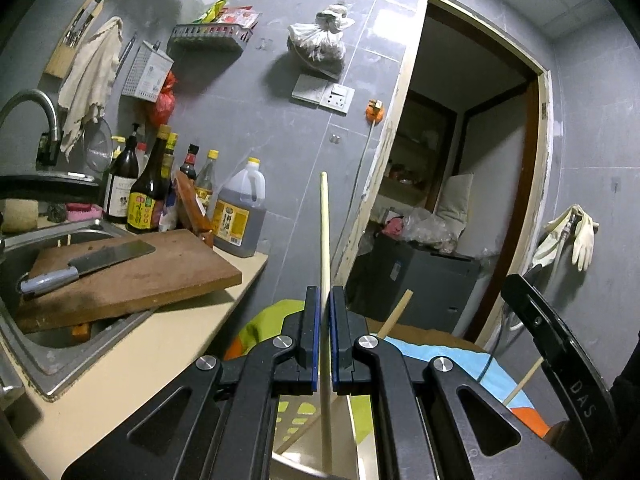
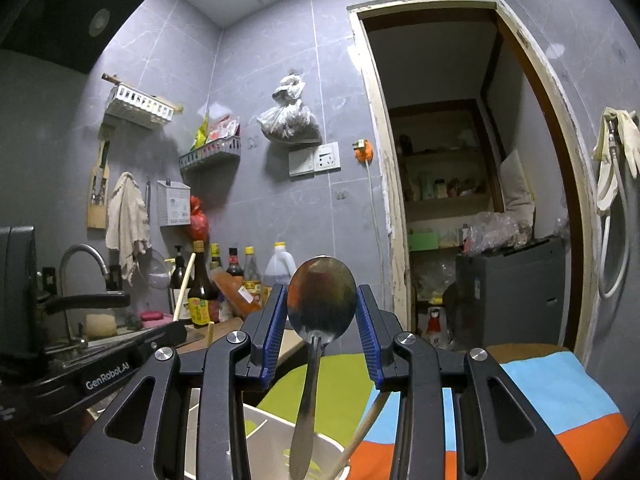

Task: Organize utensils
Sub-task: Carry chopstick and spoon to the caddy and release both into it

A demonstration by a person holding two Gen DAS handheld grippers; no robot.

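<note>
A pale wooden chopstick [image 1: 325, 240] is clamped upright in the left tool [image 1: 325, 300], directly above the white plastic utensil holder [image 2: 256, 420]. A shiny steel spoon [image 2: 320, 304] is gripped by its bowl in the right tool [image 2: 322, 300], its handle reaching down into that holder.

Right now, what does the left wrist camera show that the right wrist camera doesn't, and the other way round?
Only the left wrist view shows the cleaver lying on the cutting board across the sink, and the left gripper shut on a chopstick. Only the right wrist view shows the right gripper gripping a metal spoon by its bowl. Both show the sauce bottles, faucet and doorway.
</note>
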